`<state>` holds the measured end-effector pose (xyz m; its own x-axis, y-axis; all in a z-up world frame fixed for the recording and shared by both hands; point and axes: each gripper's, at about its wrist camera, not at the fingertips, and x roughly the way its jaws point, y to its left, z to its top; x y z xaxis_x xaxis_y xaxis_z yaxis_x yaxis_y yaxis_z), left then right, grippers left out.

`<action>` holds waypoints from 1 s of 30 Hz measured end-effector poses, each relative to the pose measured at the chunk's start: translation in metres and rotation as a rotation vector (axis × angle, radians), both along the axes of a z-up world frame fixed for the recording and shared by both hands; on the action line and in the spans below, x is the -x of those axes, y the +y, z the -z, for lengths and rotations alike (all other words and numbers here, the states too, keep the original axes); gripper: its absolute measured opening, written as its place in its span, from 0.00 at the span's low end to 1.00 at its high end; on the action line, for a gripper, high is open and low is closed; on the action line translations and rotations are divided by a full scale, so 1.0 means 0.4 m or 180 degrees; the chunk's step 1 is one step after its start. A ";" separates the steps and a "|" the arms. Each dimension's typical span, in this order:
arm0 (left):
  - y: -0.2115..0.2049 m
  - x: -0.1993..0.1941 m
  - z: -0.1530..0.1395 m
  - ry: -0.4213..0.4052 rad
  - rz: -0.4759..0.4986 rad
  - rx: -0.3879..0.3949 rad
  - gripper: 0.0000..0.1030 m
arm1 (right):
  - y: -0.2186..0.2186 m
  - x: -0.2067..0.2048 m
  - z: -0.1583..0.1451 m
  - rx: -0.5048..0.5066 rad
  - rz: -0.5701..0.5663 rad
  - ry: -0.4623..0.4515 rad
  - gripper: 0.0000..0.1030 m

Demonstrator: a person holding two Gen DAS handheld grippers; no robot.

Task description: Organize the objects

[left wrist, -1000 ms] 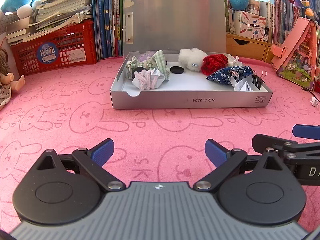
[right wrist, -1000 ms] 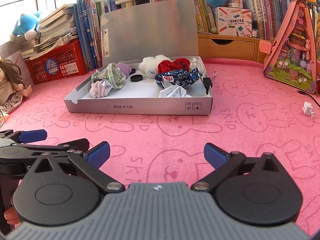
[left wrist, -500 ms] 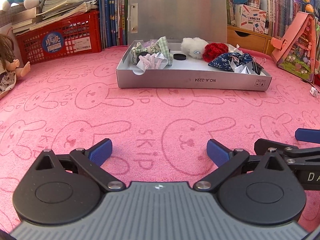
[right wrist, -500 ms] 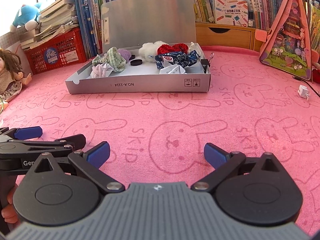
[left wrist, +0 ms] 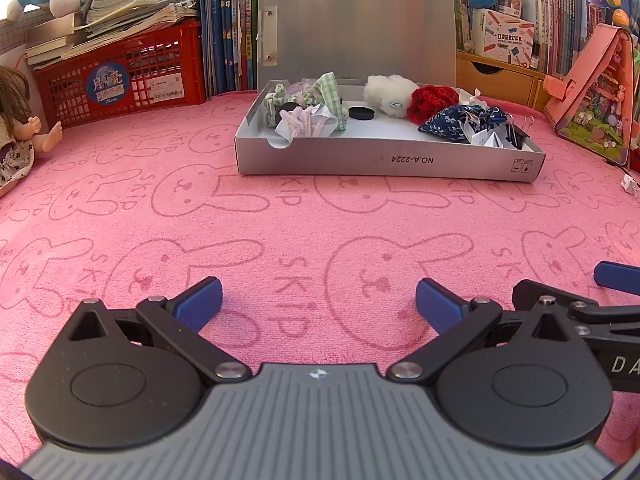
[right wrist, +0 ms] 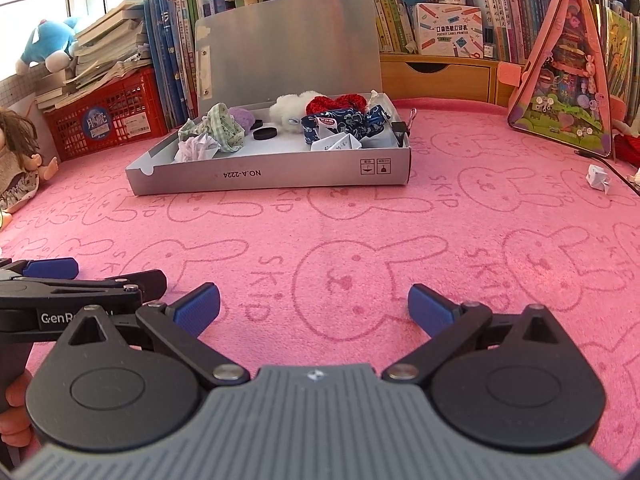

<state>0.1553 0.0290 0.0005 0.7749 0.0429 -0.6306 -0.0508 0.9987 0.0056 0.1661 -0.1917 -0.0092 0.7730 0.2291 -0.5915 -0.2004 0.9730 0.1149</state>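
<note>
From the left wrist, the left gripper (left wrist: 318,298) hangs low over the pink bunny-print cloth (left wrist: 280,216) with its jaws spread wide and nothing between them. The grey box (left wrist: 390,160) sits far ahead, slightly right of centre, lid standing upright at its far edge, long axis running left to right. Inside lie soft cloth pieces: a green checked scrunchie (left wrist: 330,92) at the left, a white fluffy one (left wrist: 386,88) and a red knitted one (left wrist: 434,100) in the middle, a navy patterned one (left wrist: 460,122) at the right.

From the right wrist, the right gripper (right wrist: 314,304) is likewise released and empty, the box far and left of centre. A small folded paper piece (right wrist: 598,178) lies alone on the cloth, far right, well apart from the box. It looks light, thin and easily crushed, so a gentle pinch across its folded body seems best; its pointing is too small to tell
</note>
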 end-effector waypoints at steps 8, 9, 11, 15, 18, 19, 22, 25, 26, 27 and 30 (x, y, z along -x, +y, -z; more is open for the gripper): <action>0.002 0.000 0.000 0.0000 -0.0013 0.0001 1.00 | 0.000 0.000 0.000 0.0017 0.0003 -0.0001 1.00; 0.003 -0.001 0.000 0.0000 -0.0017 0.0002 1.00 | 0.000 0.001 0.001 0.0025 0.0003 -0.0001 1.00; 0.003 -0.001 0.000 0.0000 -0.0023 0.0004 1.00 | 0.000 0.000 0.001 0.0032 0.0004 -0.0001 1.00; 0.004 -0.001 0.000 0.0000 -0.0022 0.0004 1.00 | 0.000 0.000 0.001 0.0031 0.0004 -0.0002 1.00; 0.004 -0.001 0.000 0.0000 -0.0022 0.0003 1.00 | 0.001 0.000 0.001 0.0031 0.0003 -0.0002 1.00; 0.004 -0.002 0.000 0.0000 -0.0022 0.0003 1.00 | 0.000 0.000 0.001 0.0031 0.0003 -0.0002 1.00; 0.004 -0.002 0.000 0.0000 -0.0022 0.0003 1.00 | 0.001 0.000 0.001 0.0032 0.0004 -0.0002 1.00; 0.004 -0.002 0.000 0.0000 -0.0022 0.0003 1.00 | 0.001 0.000 0.001 0.0032 0.0003 -0.0002 1.00; 0.004 -0.002 0.000 0.0000 -0.0022 0.0004 1.00 | 0.001 0.000 0.001 0.0034 0.0003 -0.0002 1.00; 0.004 -0.002 0.000 0.0000 -0.0023 0.0003 1.00 | 0.001 0.000 0.001 0.0035 0.0003 -0.0002 1.00; 0.006 -0.003 0.001 -0.0001 -0.0036 0.0007 1.00 | 0.002 0.001 0.002 0.0045 0.0005 -0.0003 1.00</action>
<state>0.1563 0.0315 0.0002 0.7746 0.0503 -0.6304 -0.0619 0.9981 0.0035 0.1657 -0.1909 -0.0100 0.7739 0.2196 -0.5940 -0.1991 0.9748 0.1009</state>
